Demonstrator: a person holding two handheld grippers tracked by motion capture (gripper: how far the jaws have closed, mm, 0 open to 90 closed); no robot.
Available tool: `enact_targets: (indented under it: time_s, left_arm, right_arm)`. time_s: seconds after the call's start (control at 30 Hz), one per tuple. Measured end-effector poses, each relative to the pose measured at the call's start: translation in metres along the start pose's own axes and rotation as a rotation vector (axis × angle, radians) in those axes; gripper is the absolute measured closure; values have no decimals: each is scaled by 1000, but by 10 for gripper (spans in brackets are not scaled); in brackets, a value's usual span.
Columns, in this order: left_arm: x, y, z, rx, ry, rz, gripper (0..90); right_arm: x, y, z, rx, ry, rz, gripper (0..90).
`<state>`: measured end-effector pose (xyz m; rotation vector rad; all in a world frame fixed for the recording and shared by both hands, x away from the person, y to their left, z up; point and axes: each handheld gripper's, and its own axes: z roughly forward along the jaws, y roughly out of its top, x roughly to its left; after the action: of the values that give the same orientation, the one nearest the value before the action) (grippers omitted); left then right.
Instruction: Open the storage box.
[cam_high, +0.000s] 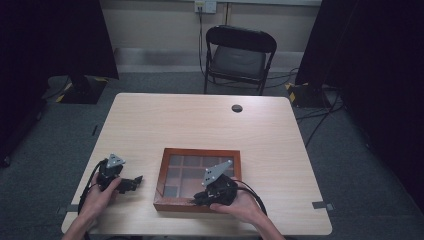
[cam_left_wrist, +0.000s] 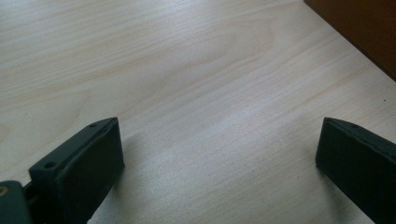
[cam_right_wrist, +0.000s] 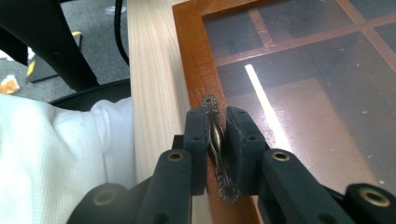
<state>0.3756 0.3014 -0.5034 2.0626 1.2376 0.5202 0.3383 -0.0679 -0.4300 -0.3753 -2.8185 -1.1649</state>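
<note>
The right tool (cam_right_wrist: 217, 154) is clamped on the brass handle (cam_right_wrist: 215, 135) at the box (cam_high: 197, 179) lid's near edge. The left tool (cam_left_wrist: 219, 158), jaws apart, rests beside the box on the worktop (cam_high: 200, 125). With nothing steadying the box, a lift could drag it or slip off the thin handle.

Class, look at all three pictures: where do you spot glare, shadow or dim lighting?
Right gripper view: a bright streak of glare on the box's glass lid. Left gripper view: soft shadows beside the jaws on the table. High view: dim, dark room edges.
</note>
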Motion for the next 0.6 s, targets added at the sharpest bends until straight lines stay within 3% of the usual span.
enact_targets:
  time_s: [0.6]
  left_arm:
    - [0,0,0,-1,1,0,2]
  right_arm:
    - [-1,3,-2,33,0,-13,826]
